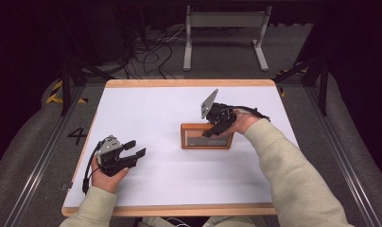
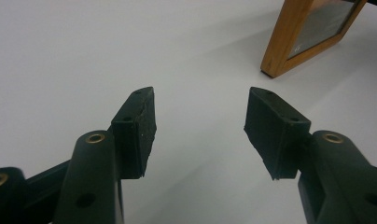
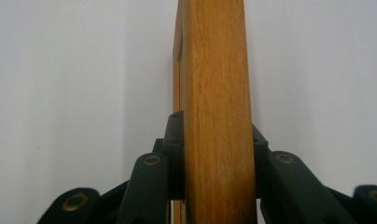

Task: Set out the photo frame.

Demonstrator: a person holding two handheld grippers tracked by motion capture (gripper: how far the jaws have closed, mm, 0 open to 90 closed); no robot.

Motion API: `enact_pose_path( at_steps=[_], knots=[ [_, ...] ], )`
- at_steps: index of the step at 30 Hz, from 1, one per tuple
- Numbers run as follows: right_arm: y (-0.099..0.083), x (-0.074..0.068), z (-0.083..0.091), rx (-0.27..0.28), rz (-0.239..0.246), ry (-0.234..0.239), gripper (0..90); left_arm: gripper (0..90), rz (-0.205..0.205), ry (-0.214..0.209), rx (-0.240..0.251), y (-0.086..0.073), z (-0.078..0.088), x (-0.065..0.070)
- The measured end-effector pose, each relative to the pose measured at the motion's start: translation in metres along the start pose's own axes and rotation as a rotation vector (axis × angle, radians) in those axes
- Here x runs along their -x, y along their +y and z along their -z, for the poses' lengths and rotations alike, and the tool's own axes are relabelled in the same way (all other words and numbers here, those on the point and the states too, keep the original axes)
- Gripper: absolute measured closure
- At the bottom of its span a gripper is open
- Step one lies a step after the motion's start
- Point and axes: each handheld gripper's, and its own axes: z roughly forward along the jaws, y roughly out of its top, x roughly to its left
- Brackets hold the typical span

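The surface [image 1: 146, 179] is a flat, matte white board with a pale wooden rim, rounded at its corners. It stands in a dark room over grey flooring; behind its far edge a tangle of black cables [image 1: 149, 54] lies beside a light grey metal stand [image 1: 224, 28] with two splayed feet, and black frame struts flank both sides.

A wooden picture frame [image 1: 207, 137] lies right of the surface's centre, nearer the right edge than the left. Its moulding is warm orange-brown with visible straight grain and square corners, around a dull grey pane. The right gripper [image 1: 216, 128], black with a grey three-cornered plate on top, comes in from the right edge over the frame's far right part; in the right gripper view its fingers [image 3: 173, 154] are clamped on either face of the frame's thick wooden edge.

The left gripper [image 1: 132, 152] rests near the left edge, toward the near corner, well apart from the frame. Its blocky black fingers [image 2: 136, 126] stand wide apart with nothing between them.
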Motion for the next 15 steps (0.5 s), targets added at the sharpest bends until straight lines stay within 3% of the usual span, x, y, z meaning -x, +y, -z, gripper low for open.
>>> enact_pose_path(
  at_steps=[10, 15],
  knots=[
    [-0.0031, 0.0076, 0.0077, 0.046, -0.087, -0.04, 63.8, 43.7, 0.004, -0.002, 0.0, 0.0003, 0.0001, 0.0004],
    [-0.0055, 0.0101, 0.0088, 0.058, -0.108, -0.071, 52.4, 43.6, -0.007, 0.002, 0.005, 0.0007, -0.0009, -0.0002]
  ],
)
